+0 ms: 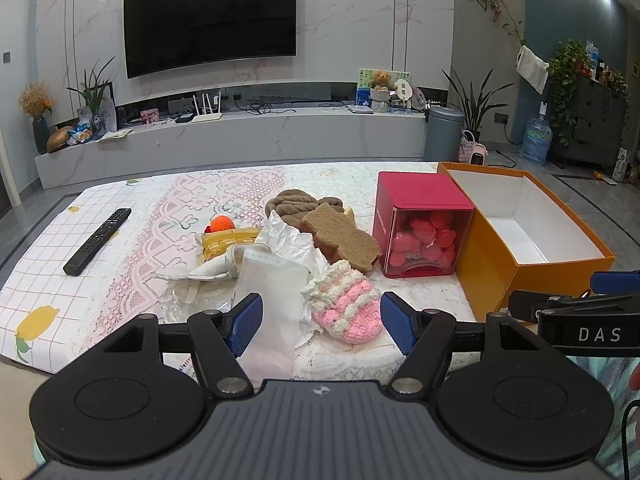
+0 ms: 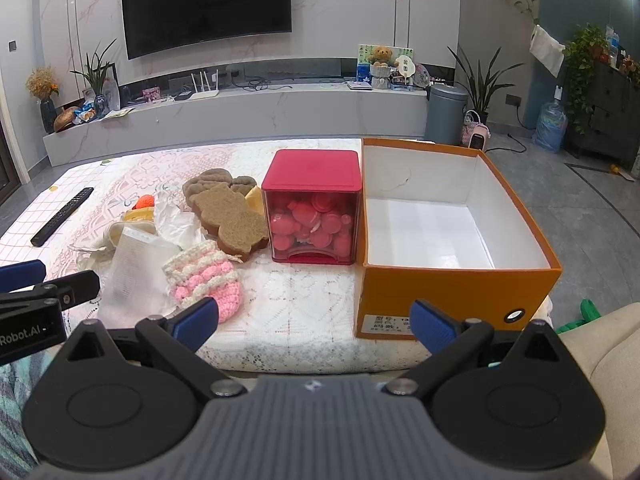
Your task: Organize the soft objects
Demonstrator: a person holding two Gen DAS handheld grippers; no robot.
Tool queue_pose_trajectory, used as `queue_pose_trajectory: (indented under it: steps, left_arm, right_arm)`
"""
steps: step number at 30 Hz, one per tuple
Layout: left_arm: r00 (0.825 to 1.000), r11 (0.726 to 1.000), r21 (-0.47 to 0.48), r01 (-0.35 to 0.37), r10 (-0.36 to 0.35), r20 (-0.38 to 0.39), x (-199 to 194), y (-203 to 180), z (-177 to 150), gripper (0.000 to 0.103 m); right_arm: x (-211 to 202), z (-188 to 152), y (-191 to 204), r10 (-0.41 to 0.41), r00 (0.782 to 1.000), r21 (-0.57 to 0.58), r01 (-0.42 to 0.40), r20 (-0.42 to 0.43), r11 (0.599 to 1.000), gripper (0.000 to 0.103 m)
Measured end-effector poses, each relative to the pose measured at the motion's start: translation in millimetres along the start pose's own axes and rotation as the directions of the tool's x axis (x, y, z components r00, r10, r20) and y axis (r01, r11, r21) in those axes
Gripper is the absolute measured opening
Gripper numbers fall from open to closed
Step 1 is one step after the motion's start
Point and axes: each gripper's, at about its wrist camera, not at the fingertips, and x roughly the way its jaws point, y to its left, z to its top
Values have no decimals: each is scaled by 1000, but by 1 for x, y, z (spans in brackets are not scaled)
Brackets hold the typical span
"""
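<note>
A heap of soft things lies on the lace-covered table: a pink-and-white crochet pouch (image 1: pixel 344 308) (image 2: pixel 206 282), a white mesh bag (image 1: pixel 272 300) (image 2: pixel 134 270), crumpled white paper (image 1: pixel 286 238), a brown bear-shaped sponge (image 1: pixel 340 238) (image 2: pixel 232 218), a brown rope coil (image 1: pixel 296 202) and an orange crochet ball (image 1: pixel 221 224). An open orange box (image 1: pixel 520 236) (image 2: pixel 452 236) with a white, empty inside stands at the right. My left gripper (image 1: pixel 322 326) is open, its fingers either side of the pouch and mesh bag at the near edge. My right gripper (image 2: pixel 316 322) is open and empty in front of the orange box.
A red lidded box (image 1: pixel 420 228) (image 2: pixel 314 208) with pink pieces inside stands between the heap and the orange box. A black remote (image 1: pixel 98 236) (image 2: pixel 62 216) lies at the left. A yellow tape-wrapped item (image 1: pixel 224 242) sits in the heap. A beige sofa arm (image 2: pixel 600 352) is at the right.
</note>
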Motion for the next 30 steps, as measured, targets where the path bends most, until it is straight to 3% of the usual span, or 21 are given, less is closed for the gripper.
queue_pose_trajectory:
  steps: [30]
  left_arm:
    - [1000, 1000, -8, 21, -21, -12, -1, -4, 1, 79]
  right_arm:
    - [-1, -1, -2, 1, 1000, 4, -1, 2, 1000, 100]
